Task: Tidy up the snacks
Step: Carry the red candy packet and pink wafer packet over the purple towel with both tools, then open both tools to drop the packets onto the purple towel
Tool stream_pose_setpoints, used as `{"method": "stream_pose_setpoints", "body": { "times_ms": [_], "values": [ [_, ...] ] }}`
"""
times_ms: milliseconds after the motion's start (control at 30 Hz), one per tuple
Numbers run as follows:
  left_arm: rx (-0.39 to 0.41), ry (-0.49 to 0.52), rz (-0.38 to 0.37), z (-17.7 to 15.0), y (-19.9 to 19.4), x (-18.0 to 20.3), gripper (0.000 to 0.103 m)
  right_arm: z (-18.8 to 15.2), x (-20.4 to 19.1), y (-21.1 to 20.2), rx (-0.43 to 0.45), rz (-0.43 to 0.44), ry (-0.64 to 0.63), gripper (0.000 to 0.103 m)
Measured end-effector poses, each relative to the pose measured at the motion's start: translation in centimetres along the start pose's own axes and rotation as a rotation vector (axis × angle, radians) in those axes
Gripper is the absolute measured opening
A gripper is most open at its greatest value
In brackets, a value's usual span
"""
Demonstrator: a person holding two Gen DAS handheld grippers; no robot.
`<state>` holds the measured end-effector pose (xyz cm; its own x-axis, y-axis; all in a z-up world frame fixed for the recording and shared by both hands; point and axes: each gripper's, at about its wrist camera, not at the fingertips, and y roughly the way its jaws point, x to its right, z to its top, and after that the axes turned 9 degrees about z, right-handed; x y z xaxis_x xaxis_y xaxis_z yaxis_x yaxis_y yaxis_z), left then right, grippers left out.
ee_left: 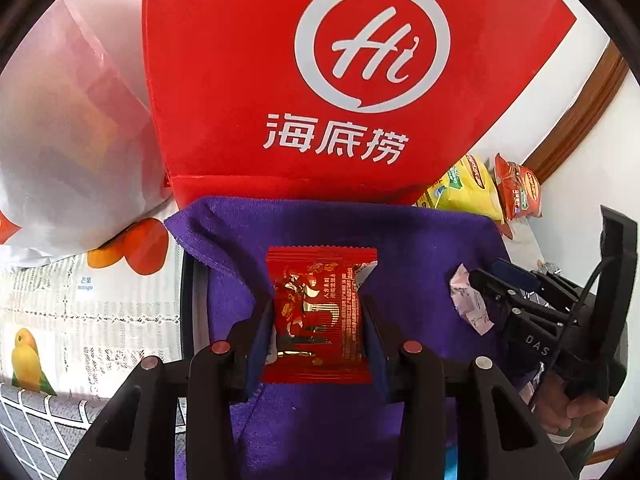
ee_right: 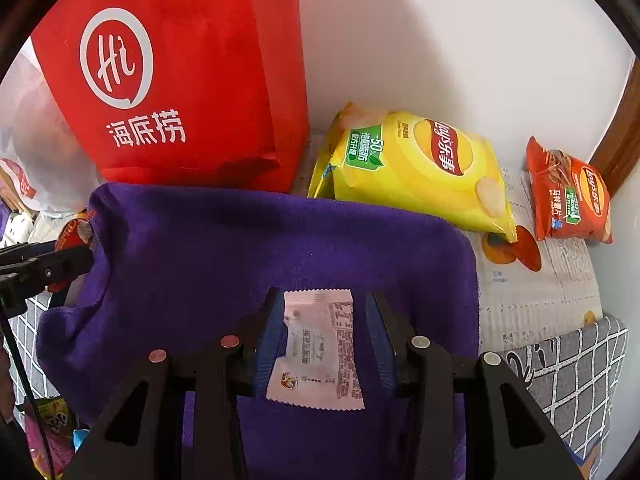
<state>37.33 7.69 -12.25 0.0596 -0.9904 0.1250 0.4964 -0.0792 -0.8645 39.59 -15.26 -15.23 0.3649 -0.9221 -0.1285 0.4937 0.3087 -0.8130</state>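
Red snack packet (ee_left: 318, 316) sits clamped between the blue pads of the left gripper (ee_left: 318, 320), jaws narrowed onto its sides, above the purple towel (ee_left: 340, 232). Pale pink snack packet (ee_right: 318, 346) is between the pads of the right gripper (ee_right: 320, 344); left pad presses its edge, right pad appears just off it, so the grip looks one-sided from this view. Packet print too small to read.

The towel covers something with a dark rim at its left edge (ee_left: 188, 288); what lies under it is hidden. Behind it stands a red Haidilao bag (ee_left: 304, 80), top cut off. A yellow Lay's chip bag (ee_right: 416, 172) and a smaller orange Lay's bag (ee_right: 568, 196) lie on a fruit-print table cover (ee_right: 536, 292) against a white wall (ee_right: 460, 40). A white plastic bag (ee_left: 60, 140) is blurred, its contents unclear.
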Motion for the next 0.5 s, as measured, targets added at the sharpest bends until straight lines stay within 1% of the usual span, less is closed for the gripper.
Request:
{"method": "stream_pose_setpoints", "body": {
  "times_ms": [167,333,500],
  "values": [
    [-0.012,0.004,-0.002,0.0,0.2,0.1,0.041,0.2,-0.1,-1.4,0.035,0.018,0.002,0.043],
    [-0.021,0.011,-0.007,-0.1,0.4,0.6,0.041,0.5,-0.4,-2.7,0.072,0.037,0.009,0.047],
    [-0.034,0.021,-0.004,-0.3,0.6,0.6,0.042,0.8,-0.3,-3.3,0.091,0.056,0.03,0.048]
  ]
}}
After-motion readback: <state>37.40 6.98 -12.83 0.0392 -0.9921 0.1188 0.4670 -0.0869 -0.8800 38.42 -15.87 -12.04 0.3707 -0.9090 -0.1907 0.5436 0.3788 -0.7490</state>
